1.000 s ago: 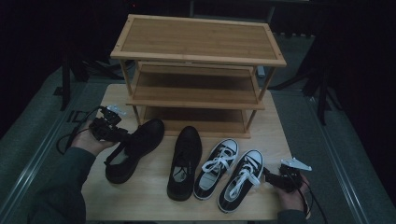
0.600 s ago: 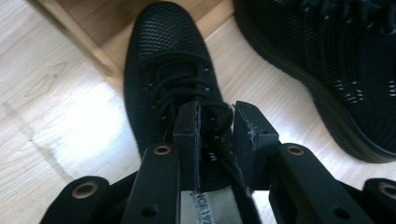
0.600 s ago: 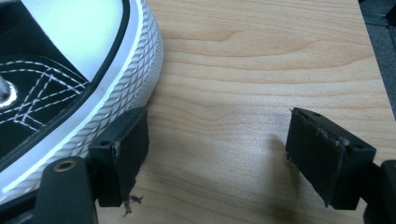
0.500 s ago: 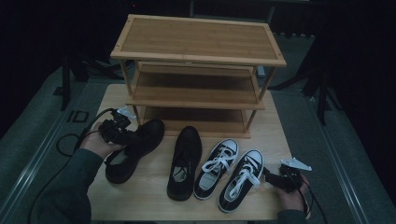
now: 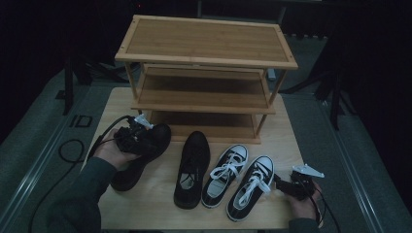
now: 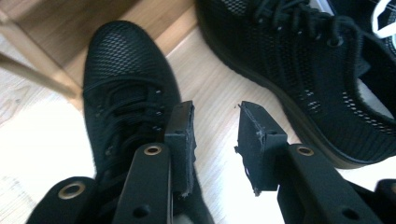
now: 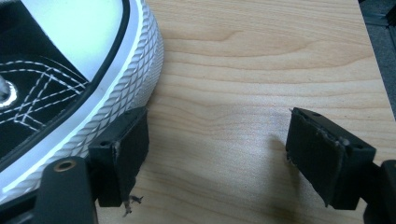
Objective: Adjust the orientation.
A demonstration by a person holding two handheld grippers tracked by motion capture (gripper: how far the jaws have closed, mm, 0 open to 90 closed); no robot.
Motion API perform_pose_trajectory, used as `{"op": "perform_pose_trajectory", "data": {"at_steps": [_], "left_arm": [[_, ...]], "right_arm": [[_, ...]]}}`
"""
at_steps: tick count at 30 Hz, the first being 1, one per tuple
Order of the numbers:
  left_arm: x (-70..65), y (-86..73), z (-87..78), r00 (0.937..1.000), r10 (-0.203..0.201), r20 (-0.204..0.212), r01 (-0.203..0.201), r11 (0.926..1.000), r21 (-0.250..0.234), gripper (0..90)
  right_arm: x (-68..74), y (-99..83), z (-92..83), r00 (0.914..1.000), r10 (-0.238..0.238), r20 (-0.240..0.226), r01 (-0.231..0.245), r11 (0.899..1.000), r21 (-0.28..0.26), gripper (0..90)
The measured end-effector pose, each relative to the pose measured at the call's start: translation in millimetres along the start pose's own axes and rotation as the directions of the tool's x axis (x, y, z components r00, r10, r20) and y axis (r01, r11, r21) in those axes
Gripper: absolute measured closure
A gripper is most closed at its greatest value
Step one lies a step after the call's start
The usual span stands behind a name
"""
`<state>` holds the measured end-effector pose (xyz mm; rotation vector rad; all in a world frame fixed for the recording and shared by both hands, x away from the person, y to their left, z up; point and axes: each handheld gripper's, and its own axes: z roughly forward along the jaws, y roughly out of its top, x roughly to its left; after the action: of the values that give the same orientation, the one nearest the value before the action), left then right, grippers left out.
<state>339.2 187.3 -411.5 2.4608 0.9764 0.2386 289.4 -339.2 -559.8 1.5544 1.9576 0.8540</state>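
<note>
Two black mesh shoes lie on the wooden table: the left black shoe (image 5: 141, 160) (image 6: 126, 93) and the second black shoe (image 5: 192, 165) (image 6: 317, 70). To their right lie two black-and-white sneakers (image 5: 224, 174), (image 5: 251, 187). My left gripper (image 5: 145, 137) (image 6: 215, 109) hovers over the left black shoe's inner side. Its jaws have just been opening, with bare table wood in the gap and one pad over the shoe's edge. My right gripper (image 5: 279, 182) (image 7: 217, 116) stands open beside the right sneaker's white rubber sole (image 7: 121, 88); one pad is at the sole, and bare wood lies between the pads.
A three-tier bamboo shoe rack (image 5: 204, 48) stands at the back of the table (image 5: 286, 141), its shelves bare. The left gripper's cable (image 5: 73, 150) trails off the table's left side. Dark floor surrounds the table.
My left gripper has moved right, from beside the left black shoe to over it. Its jaws have spread wider. The right gripper has stayed put.
</note>
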Motion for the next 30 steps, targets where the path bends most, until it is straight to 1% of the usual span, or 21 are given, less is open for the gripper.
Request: {"op": "perform_pose_trajectory", "data": {"at_steps": [3, 8, 13, 18, 26, 30], "left_arm": [[-4.8, 2.8, 2.3, 0.9999, 0.010, 0.006, -0.010, 1.0000, -0.001, 65.4], [-7.5, 5.6, 3.8, 0.9999, 0.010, 0.011, -0.010, 0.9999, 0.000, 65.4], [-10.6, 6.9, 3.7, 0.9996, 0.022, 0.019, -0.022, 0.9998, 0.002, 65.6], [-12.9, 7.4, 2.3, 0.9994, 0.029, 0.021, -0.029, 0.9996, 0.006, 65.6], [-14.6, 9.8, 4.1, 0.9990, 0.036, 0.025, -0.037, 0.9991, 0.023, 65.3], [-16.8, 12.1, 4.8, 0.9987, 0.043, 0.027, -0.044, 0.9988, 0.024, 64.7]], "right_arm": [[0.0, 0.0, 0.0, 1.0000, 0.001, 0.000, -0.001, 1.000, 0.000, 21.1], [0.0, 0.0, 0.0, 1.0000, 0.001, 0.000, -0.001, 1.000, 0.000, 21.1], [0.0, 0.0, 0.0, 1.0000, 0.001, 0.000, -0.001, 1.000, 0.000, 21.1], [-0.1, 0.0, 0.1, 1.0000, -0.001, 0.000, 0.001, 1.000, -0.001, 21.1], [-0.1, 0.0, 0.1, 1.0000, 0.000, 0.000, 0.000, 1.000, -0.001, 21.1], [-0.1, 0.0, 0.1, 1.0000, 0.000, 0.000, 0.000, 1.000, -0.001, 21.1]]}}
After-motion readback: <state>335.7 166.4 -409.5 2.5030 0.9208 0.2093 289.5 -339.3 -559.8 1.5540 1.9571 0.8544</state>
